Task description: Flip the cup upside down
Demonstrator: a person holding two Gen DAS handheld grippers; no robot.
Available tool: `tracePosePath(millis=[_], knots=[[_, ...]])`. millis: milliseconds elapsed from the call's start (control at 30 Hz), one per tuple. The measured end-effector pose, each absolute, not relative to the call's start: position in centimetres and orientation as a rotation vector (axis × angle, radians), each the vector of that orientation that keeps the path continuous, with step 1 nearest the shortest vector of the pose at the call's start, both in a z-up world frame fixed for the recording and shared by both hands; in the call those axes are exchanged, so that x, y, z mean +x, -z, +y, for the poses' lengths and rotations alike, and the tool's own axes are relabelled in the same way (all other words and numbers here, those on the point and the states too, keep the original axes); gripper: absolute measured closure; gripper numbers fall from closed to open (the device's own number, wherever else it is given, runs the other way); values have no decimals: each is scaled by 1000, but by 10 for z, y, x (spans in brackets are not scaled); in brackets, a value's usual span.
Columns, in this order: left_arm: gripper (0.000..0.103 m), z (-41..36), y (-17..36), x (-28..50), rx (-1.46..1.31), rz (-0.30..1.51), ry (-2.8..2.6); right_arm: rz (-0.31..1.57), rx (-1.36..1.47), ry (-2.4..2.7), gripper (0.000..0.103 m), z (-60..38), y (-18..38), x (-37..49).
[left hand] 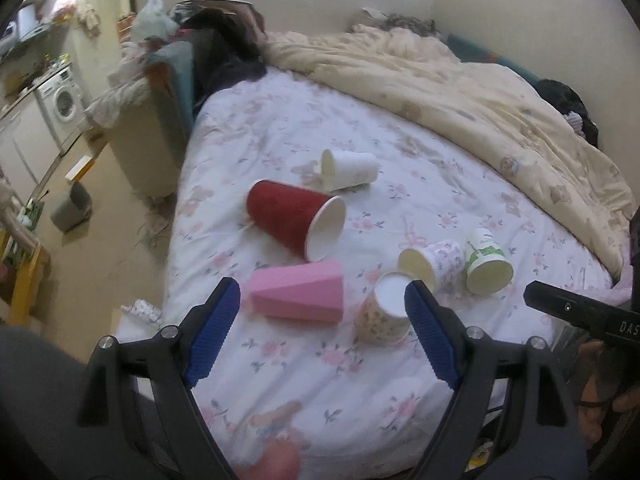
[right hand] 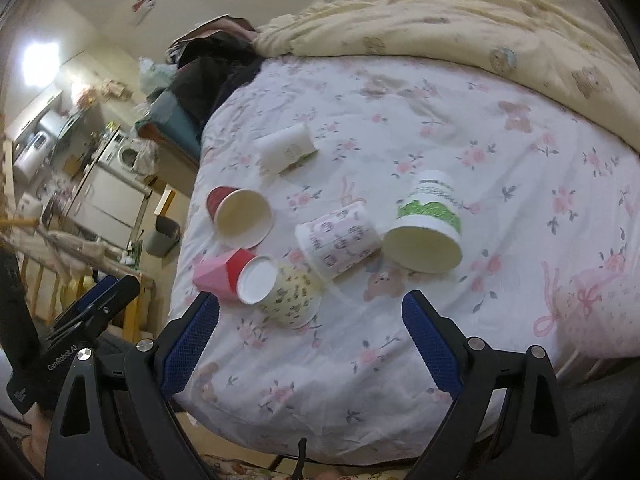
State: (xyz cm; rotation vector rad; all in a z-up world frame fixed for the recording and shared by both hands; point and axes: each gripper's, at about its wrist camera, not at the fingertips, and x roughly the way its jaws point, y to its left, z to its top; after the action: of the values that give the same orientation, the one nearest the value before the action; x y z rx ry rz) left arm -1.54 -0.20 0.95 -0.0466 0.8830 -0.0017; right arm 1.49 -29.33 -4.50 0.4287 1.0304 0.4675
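Observation:
Several paper cups lie on a floral bed sheet (left hand: 280, 364). A cream patterned cup (left hand: 382, 312) stands upside down, base up; it also shows in the right wrist view (right hand: 288, 294). A pink cup (left hand: 300, 294), a red cup (left hand: 294, 222), a white cup (left hand: 350, 168), a pink-print cup (left hand: 436, 262) and a green-print cup (left hand: 486, 258) lie on their sides. My left gripper (left hand: 322, 300) is open, above the pink and patterned cups. My right gripper (right hand: 310, 316) is open and empty, near the patterned cup and the green-print cup (right hand: 426, 222).
A cream quilt (left hand: 460, 92) is bunched along the far and right side of the bed. Dark clothes (left hand: 224, 52) are piled at the far left corner. The floor, a grey bin (left hand: 72, 208) and a washing machine (left hand: 60, 104) lie to the left.

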Motion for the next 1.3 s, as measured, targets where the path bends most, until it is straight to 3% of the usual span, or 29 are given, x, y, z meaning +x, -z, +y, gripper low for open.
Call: tracePosePath(millis=[133, 200, 367, 1300], knots=[[19, 1, -3, -29, -33, 861, -8, 988, 379, -462, 8, -283, 39, 0], [7, 3, 1, -30, -59, 878, 1, 958, 341, -448, 3, -279, 35, -6], [0, 7, 4, -30, -68, 872, -9, 915, 258, -410, 0, -269, 33, -14], [0, 3, 9, -30, -86, 907, 25, 956, 219, -413, 0, -255, 46, -11]])
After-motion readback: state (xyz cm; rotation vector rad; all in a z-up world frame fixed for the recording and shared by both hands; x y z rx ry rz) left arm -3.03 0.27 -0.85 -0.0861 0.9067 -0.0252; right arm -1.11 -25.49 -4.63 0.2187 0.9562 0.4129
